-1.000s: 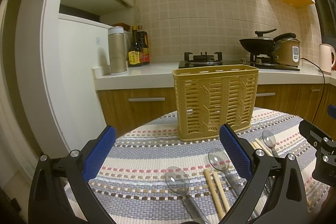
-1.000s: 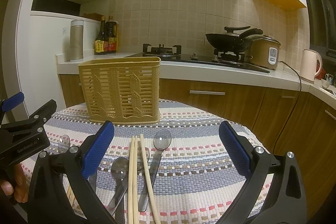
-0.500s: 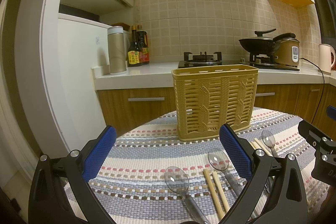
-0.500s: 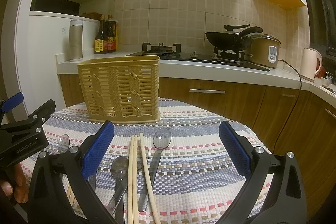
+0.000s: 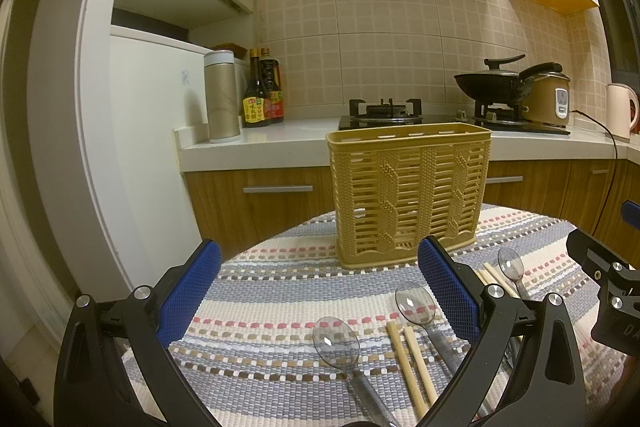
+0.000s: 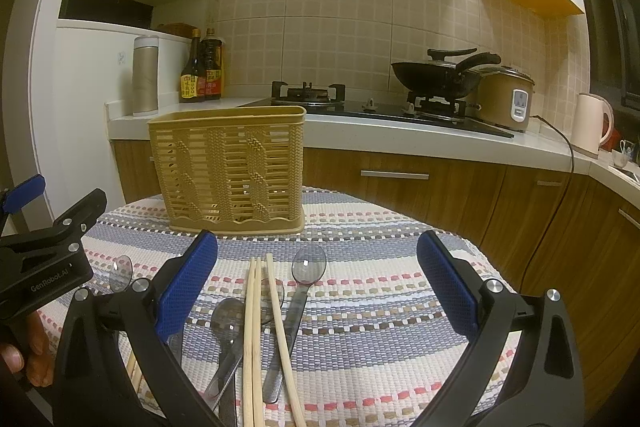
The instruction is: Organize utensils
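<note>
— On the striped mat, from the left wrist view, has anything moved in the last second?
— Hardly. The left gripper [image 5: 320, 291] still hovers wide open, holding nothing. The basket [image 5: 408, 195] stands upright behind the spoons [image 5: 336, 341] and chopsticks [image 5: 412, 363], all untouched. I judge no utensil has been sorted yet.
— What is unclear there?
— Spoon handles run off the bottom edge, and the right finger covers part of the pile.
— And from the right wrist view?
— Same stillness. The right gripper [image 6: 316, 287] stays spread, empty, above the chopsticks [image 6: 256, 327] and spoons [image 6: 308, 267]; the basket [image 6: 228, 167] sits beyond them.
— Hidden bits?
— Its left finger hides some utensils, and the basket's inside cannot be seen properly.
</note>
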`<state>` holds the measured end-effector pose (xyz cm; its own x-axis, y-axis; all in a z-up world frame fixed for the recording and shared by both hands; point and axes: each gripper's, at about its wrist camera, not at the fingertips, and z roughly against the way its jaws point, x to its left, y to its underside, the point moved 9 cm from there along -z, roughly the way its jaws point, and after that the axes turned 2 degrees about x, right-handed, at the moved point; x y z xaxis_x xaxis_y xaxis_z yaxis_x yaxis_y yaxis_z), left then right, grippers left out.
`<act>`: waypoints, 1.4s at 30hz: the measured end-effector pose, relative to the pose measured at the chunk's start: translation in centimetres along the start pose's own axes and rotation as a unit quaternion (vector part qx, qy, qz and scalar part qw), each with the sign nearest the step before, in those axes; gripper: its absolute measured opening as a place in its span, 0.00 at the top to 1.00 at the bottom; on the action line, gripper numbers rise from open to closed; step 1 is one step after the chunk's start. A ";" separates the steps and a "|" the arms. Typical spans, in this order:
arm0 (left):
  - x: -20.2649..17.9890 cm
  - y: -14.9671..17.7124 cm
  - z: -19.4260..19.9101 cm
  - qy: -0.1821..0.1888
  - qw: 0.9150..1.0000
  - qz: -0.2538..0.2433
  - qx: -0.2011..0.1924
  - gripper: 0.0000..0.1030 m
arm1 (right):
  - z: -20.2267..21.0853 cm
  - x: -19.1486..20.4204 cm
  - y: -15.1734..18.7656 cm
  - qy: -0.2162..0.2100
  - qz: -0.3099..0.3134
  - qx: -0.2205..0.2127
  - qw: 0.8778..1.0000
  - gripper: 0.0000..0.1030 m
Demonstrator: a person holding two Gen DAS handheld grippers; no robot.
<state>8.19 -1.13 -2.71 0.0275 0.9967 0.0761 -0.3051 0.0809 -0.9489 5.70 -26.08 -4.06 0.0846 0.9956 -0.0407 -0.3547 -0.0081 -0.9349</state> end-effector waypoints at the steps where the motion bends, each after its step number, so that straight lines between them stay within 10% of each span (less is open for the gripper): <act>1: 0.0 0.0 0.0 0.000 1.000 0.000 0.000 0.07 | 0.0 0.0 0.0 0.000 0.001 0.000 1.000 0.07; 21: 0.6 0.1 -0.1 0.001 1.000 0.003 0.004 0.07 | 0.1 0.3 0.1 0.008 0.008 0.001 1.000 0.07; 31: 7.3 0.7 -2.2 0.033 0.988 0.110 0.099 0.13 | -1.2 -0.9 0.5 0.017 -0.012 0.067 0.998 0.07; 42: 7.5 5.4 -3.9 0.168 0.930 0.182 0.273 0.23 | -3.4 -1.0 1.2 -0.013 0.003 0.179 0.984 0.08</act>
<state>10.44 6.75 -8.48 0.0953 0.9084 -0.4070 -0.7875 -0.1813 -0.5890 8.38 -27.37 -6.32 0.0582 0.9978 -0.0328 -0.6602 0.0138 -0.7510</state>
